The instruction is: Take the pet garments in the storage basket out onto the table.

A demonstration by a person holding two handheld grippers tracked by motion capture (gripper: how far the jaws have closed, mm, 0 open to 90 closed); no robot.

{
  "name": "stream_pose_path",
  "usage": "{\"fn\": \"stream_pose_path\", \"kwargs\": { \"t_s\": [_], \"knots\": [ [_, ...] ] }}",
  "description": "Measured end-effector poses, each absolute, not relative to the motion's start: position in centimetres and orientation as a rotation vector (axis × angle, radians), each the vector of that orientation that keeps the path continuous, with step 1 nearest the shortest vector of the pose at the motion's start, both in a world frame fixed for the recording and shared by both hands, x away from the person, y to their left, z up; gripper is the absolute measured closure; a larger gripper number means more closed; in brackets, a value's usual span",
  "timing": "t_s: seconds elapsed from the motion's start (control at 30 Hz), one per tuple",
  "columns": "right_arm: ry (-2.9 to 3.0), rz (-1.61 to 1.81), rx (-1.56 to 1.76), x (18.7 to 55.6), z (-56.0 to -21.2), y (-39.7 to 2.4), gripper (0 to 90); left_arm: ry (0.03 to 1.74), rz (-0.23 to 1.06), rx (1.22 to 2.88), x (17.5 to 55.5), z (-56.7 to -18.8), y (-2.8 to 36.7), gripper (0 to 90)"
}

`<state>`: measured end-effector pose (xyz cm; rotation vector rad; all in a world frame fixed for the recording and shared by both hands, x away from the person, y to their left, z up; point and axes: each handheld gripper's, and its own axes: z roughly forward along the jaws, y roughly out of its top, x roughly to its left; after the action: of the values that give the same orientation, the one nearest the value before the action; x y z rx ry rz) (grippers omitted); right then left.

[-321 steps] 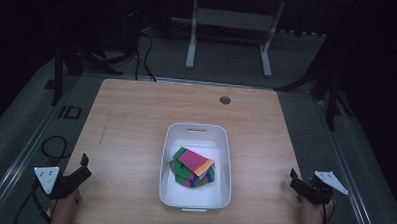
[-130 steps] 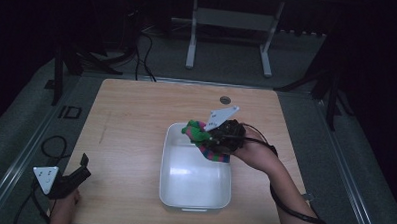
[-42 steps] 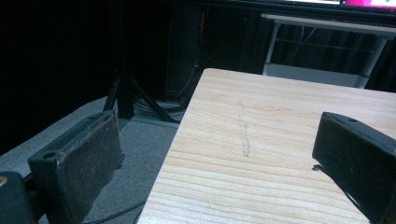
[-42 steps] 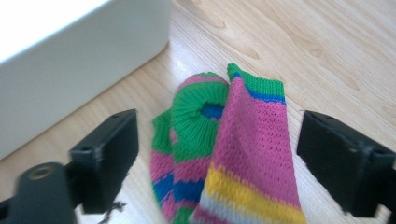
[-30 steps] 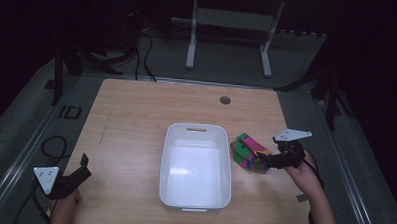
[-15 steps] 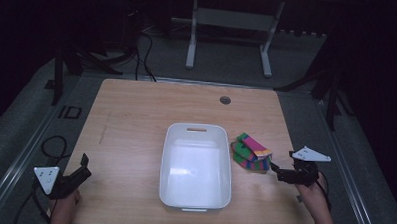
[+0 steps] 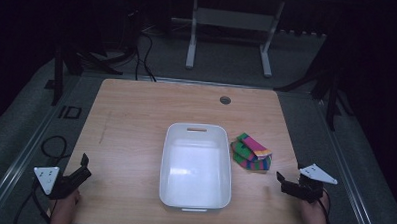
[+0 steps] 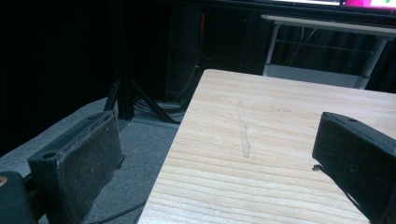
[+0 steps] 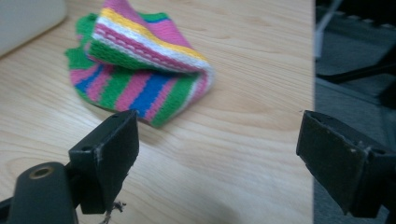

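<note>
Now my right gripper (image 7: 289, 184) sits released near the tabletop's (image 7: 136, 120) right edge, just short of the striped cloth (image 7: 251, 152), which lies beside the white bin (image 7: 196, 167); my left gripper (image 7: 77, 173), fingers spread, rests at the near left corner

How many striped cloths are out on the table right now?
1. The striped cloth lies folded on the table, just right of the empty white bin, ahead of the right gripper.

Left tongs (image 7: 83, 164) and right tongs (image 7: 280, 181), each held in one hand at the near left and near right corners, jaws spread wide, gripping nothing.
</note>
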<state>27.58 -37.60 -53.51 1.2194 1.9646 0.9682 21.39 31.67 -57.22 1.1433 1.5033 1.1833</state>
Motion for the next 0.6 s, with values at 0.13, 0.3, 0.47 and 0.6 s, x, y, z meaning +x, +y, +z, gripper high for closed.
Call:
{"fn": "stream_pose_path", "kwargs": {
  "t_s": [0.13,0.3,0.47,0.6],
  "knots": [
    [1.864,0.993,1.257,26.4,-54.0,-38.0,13.0,1.504,1.181,1.143,21.4,-57.2,31.7,1.8],
    [1.759,1.052,1.298,25.3,-54.4,-38.8,13.0,1.503,1.181,1.145,21.4,-57.2,31.7,1.9],
    [1.780,1.059,1.301,24.9,-54.9,-39.1,13.0,1.504,1.183,1.144,21.4,-57.2,31.7,1.9],
    [1.771,1.062,1.297,24.6,-55.1,-39.3,13.0,1.502,1.185,1.144,21.4,-57.2,31.6,1.8]
  ]
}}
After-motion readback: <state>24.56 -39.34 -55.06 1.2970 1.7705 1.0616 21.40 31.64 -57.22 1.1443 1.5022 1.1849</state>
